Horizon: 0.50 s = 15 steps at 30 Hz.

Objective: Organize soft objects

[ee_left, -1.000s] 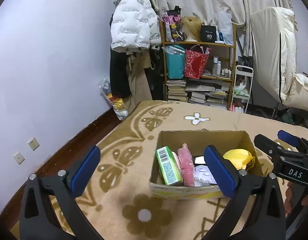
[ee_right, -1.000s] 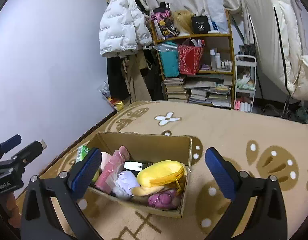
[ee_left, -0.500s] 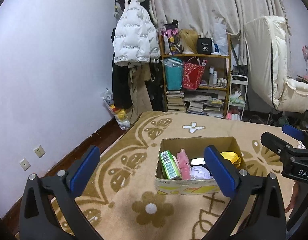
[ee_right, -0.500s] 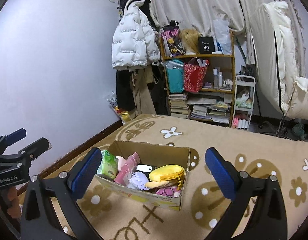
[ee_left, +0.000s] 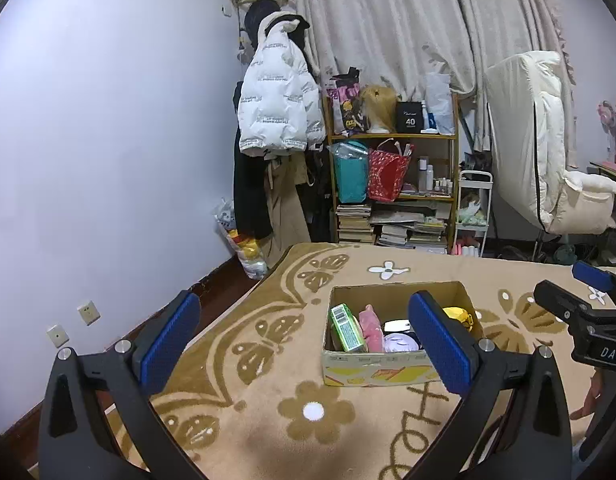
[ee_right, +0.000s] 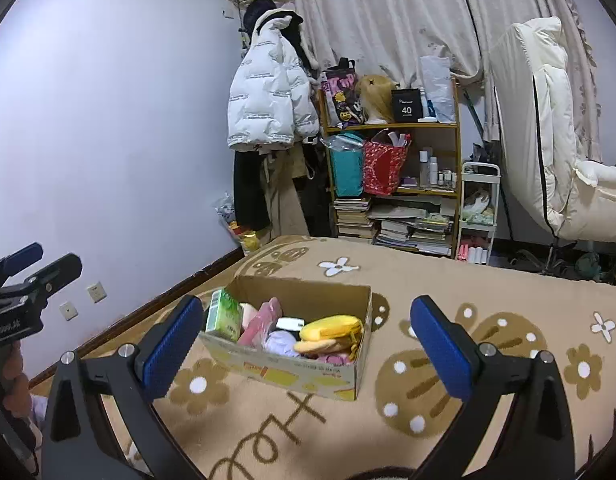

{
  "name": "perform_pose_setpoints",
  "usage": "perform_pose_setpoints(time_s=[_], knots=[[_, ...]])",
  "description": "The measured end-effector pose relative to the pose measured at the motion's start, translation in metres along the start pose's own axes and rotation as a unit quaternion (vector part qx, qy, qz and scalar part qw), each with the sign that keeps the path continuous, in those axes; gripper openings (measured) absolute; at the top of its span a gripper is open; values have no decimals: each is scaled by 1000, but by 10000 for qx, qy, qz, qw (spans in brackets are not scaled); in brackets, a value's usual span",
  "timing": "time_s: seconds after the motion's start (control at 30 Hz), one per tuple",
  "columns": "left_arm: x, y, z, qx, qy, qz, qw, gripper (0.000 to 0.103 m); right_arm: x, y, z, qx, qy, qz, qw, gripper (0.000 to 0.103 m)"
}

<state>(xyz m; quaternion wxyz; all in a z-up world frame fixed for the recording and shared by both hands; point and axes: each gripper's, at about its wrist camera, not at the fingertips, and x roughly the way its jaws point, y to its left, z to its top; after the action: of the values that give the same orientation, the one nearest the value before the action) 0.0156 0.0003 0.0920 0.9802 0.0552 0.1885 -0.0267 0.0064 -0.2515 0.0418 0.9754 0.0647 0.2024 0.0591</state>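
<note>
A cardboard box sits on the patterned carpet. It holds soft things: a green tissue pack, a pink item, a lilac item and a yellow pouch. My left gripper is open and empty, well back from the box. My right gripper is open and empty, also back from the box. Each gripper shows in the other's view: the right one at the right edge of the left wrist view, the left one at the left edge of the right wrist view.
A tan carpet with flower and butterfly patterns covers the floor. A cluttered shelf with books and bags stands at the far wall. A white jacket hangs beside it. A white chair is at the right.
Both grippers have pulled back and risen away from the box, which now looks smaller and farther. Both stay open and empty.
</note>
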Motion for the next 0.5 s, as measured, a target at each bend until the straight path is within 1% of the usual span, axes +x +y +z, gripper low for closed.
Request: perform_pose_setpoints(time_s=[0.2,0.3,0.43,0.5], knots=[[-3,2,-15,17,-179,-82,9998,103,-2,-1,-13,56,-7,-31,10000,103],[-1,4,-20,-111,-195,-170,9996,103,-2,-5,-22,87,-42,42,9999,103],[4,8,-28,-183,-240,-123,9995,103,1,-11,-33,0,-72,49,10000,103],[7,10,-33,-215,-187,-171,9994,103,4,-13,-39,-8,-57,48,10000,103]])
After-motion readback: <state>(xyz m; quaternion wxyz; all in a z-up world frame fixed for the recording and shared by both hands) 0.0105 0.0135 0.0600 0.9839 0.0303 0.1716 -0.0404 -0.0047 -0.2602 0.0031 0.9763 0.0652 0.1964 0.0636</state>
